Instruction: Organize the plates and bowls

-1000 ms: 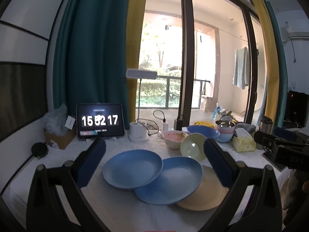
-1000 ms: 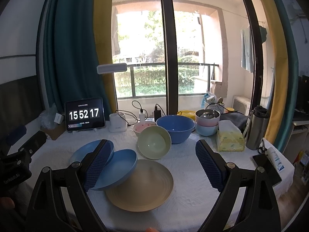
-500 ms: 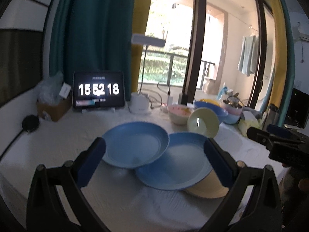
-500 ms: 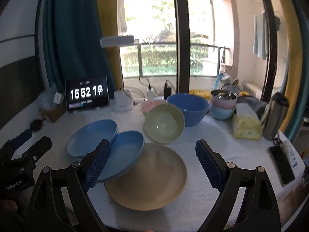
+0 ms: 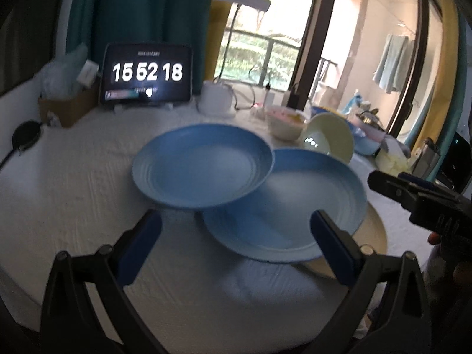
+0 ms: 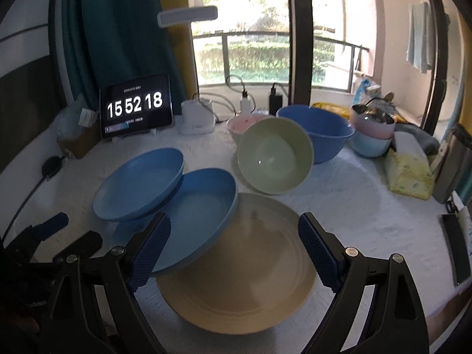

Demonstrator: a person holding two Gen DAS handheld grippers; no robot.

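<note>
Both hand-held grippers hang over the near edge of the white-clothed table (image 6: 354, 200), each with its blue-padded jaws spread wide and nothing between them. From its own camera the left gripper (image 5: 233, 239) faces the two blue plates; the right gripper (image 6: 234, 247) faces the beige plate.

Three plates overlap like fallen cards. One blue plate (image 5: 202, 165) with ringed grooves sits furthest left, its right rim resting on top of a second blue plate (image 5: 289, 206). That second plate leans in turn on a wide beige plate (image 6: 244, 268), tilted so its right edge is raised. All three are bare.

Seen from the left gripper, the upper blue plate lies just beyond its left finger (image 5: 138, 244), and the lower one reaches between the two fingers. Seen from the right gripper, the beige plate fills the gap between its fingers, and the tilted blue plate's edge passes behind the left pad (image 6: 149, 253).

Behind the plates a pale green bowl (image 6: 274, 155) is tipped on its side, its empty mouth facing the cameras, leaning against a large blue bowl (image 6: 324, 135). A pink bowl (image 6: 240, 125) stands just left of those. Further right a pink bowl is stacked in a light blue one (image 6: 371, 144), with something metallic inside that I cannot make out.
</note>
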